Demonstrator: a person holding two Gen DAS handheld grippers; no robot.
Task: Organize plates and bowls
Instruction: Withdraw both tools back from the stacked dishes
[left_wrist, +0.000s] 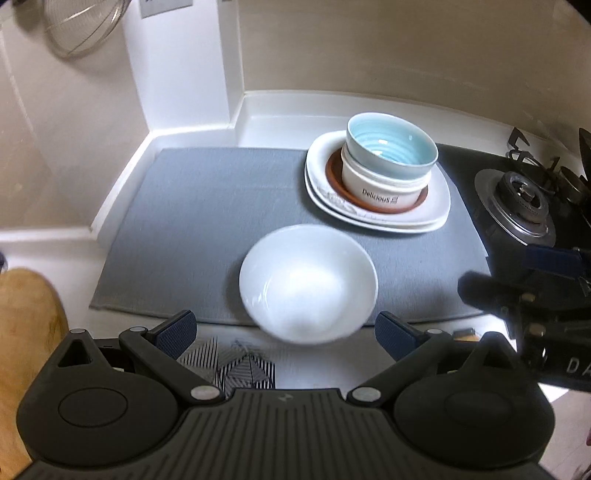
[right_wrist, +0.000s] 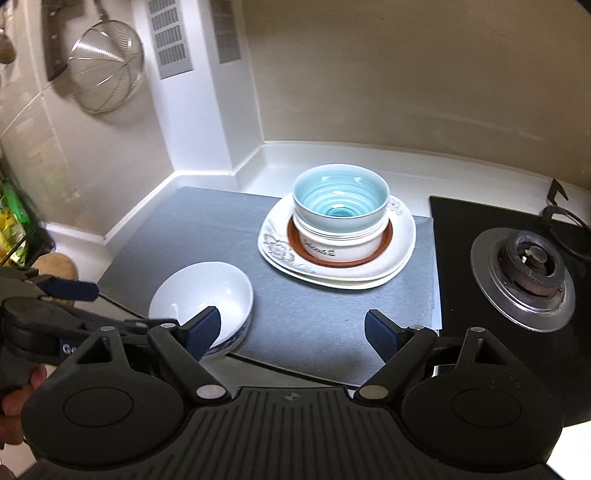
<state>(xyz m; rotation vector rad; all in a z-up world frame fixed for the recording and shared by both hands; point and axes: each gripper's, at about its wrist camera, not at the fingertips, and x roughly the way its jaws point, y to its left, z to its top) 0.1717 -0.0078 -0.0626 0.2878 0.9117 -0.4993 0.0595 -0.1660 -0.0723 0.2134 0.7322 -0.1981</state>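
- The white bowl (left_wrist: 308, 282) sits upright, mouth up, at the front edge of the grey mat (left_wrist: 207, 206) on the white worktop (left_wrist: 280, 114); being round, it has no long axis I can name.
- My left claw (left_wrist: 286, 330) stands released, its blue pads either side of the bowl's near rim; I cannot tell whether they touch it.
- My right claw (right_wrist: 291, 332) is spread wide with nothing between the pads; its left pad overlaps the bowl's rim in that view, contact unclear.
- At the mat's back right corner stands a stack: two squarish white plates (right_wrist: 400, 236) with a floral pattern, a brown-rimmed saucer (right_wrist: 384, 240), a white lettered bowl (right_wrist: 332, 247), and a ribbed pale-blue glazed bowl (right_wrist: 340, 201) on top, all mouth up.
- The stack is well apart from the white bowl, with bare mat between.
- A gas burner (right_wrist: 528, 269) on black glass lies beyond the mat's right edge.
- A wire-mesh strainer (right_wrist: 105, 70) hangs on the wall by the back left corner.
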